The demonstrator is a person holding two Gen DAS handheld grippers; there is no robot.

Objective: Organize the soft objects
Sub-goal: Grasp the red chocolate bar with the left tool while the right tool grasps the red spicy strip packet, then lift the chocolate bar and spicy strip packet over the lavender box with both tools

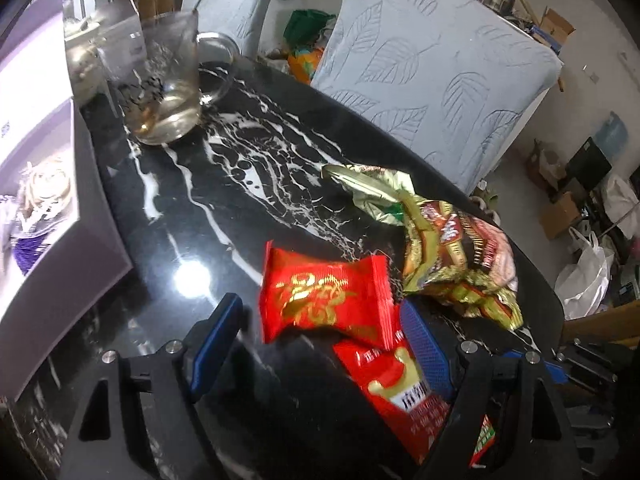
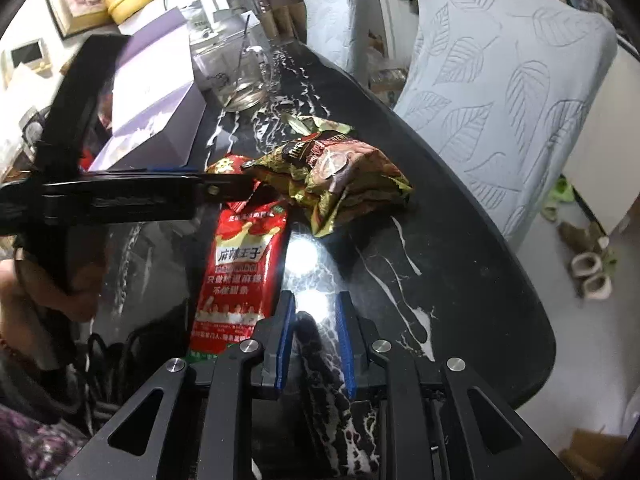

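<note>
Left wrist: left gripper [image 1: 320, 340] jaws wide, straddling red packet [image 1: 324, 300].

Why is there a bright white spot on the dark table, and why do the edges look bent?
Left wrist view: a lamp's glare on the glossy table; the red packet is slightly blurred. Right wrist view: the same glare; the fisheye lens bends the chair.

Snack packets: three — two red [image 1: 326, 300] [image 2: 236, 268], one gold-brown [image 2: 340, 172]. Glass mug [image 1: 168, 80]: one.
</note>
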